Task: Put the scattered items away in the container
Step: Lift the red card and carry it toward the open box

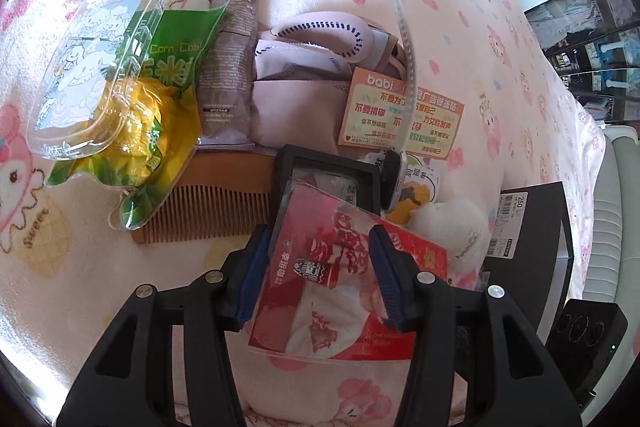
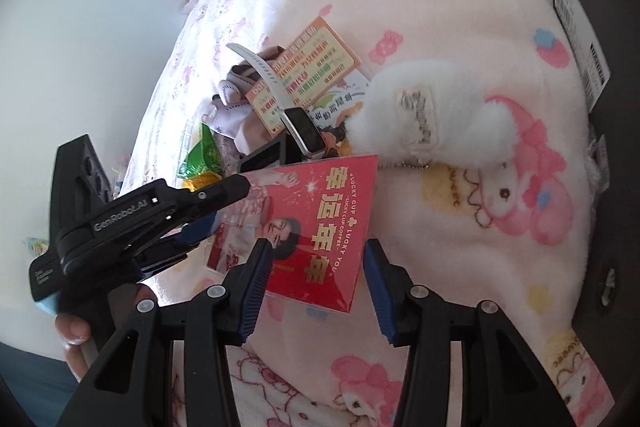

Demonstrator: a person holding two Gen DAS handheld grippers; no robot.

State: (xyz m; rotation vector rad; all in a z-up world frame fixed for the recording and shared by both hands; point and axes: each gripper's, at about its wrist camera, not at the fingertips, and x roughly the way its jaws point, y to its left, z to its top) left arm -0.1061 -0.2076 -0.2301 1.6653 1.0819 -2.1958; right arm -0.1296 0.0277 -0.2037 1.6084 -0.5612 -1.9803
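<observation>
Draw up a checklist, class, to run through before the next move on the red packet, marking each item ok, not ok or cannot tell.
1. Left gripper open around the red printed plastic packet: ok.
2. Right gripper open at the packet's other end: ok.
3. Fingers actually touching the packet: cannot tell.
4. Packet free of other items: not ok, it overlaps the black square frame.
5. Fluffy white plush toy clear of the right gripper: ok.
6. Dark box open to receive it: cannot tell.

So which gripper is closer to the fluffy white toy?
Probably the right gripper. The fluffy white toy lies just ahead of it, slightly right. The left gripper straddles the red packet; the toy sits beyond its right side.
</observation>
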